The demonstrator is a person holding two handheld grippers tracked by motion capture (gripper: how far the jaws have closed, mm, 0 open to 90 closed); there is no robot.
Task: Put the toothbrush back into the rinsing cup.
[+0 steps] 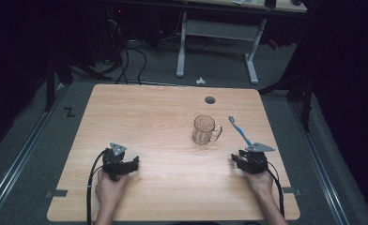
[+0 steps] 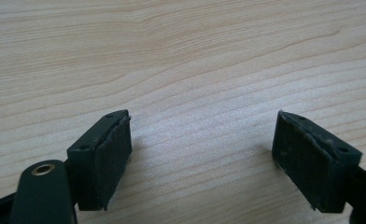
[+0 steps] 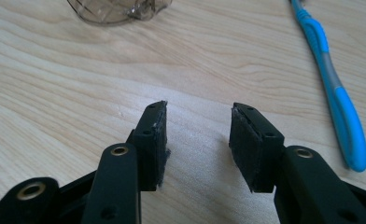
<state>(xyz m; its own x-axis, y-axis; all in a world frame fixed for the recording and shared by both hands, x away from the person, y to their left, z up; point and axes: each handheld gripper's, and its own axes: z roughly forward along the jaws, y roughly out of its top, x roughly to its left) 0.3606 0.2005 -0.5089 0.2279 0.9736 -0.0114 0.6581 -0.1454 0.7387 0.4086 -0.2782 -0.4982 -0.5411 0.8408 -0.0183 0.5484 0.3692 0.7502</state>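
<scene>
A clear glass mug point(image 1: 205, 130) with a handle stands upright right of the table's middle; its base point(image 3: 120, 9) shows at the top of the right gripper view. A blue toothbrush point(image 1: 240, 131) lies flat to the mug's right, also seen as the blue toothbrush point(image 3: 335, 88) in the right gripper view. My right gripper point(image 1: 238, 159) rests near the front right, just short of the toothbrush handle; in the right gripper view it point(image 3: 197, 140) stands partly open over bare wood. My left gripper point(image 1: 128, 164) sits at the front left, and the left gripper view shows it point(image 2: 202, 149) wide open with nothing between.
The light wooden table point(image 1: 140, 117) has a round cable hole point(image 1: 210, 100) near its far edge. Beyond the table stand a white desk frame point(image 1: 217, 42) and loose cables on grey floor. A hand holds each gripper from the near edge.
</scene>
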